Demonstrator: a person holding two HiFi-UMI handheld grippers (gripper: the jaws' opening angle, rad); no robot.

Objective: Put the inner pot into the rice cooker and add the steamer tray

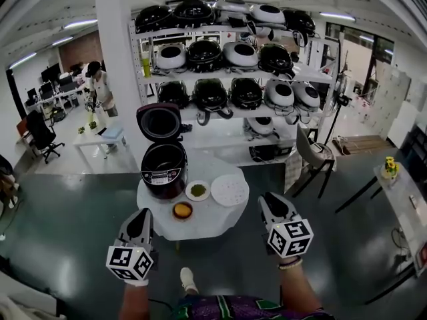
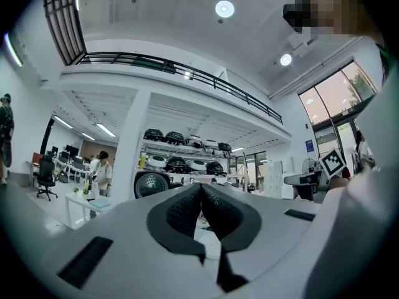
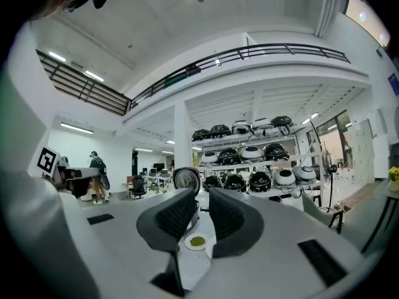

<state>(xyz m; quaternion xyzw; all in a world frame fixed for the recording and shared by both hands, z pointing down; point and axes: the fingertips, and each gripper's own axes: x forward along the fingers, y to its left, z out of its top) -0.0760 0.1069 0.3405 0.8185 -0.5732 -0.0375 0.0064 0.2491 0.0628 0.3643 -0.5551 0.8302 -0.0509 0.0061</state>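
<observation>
Head cam looks steeply down from behind the left tongs (image 1: 141, 215) and right tongs (image 1: 269, 200); their own cams face level ahead, both catching the far shelf (image 1: 213, 74).

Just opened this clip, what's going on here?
A person stands at a small round table with a hand-held gripper in each hand, both empty and short of the table. The left hand-held gripper is shut, the right hand-held gripper slightly open. The rice cooker stands open on the table; the white steamer tray lies flat beside it, near a small plate and a bowl.
</observation>
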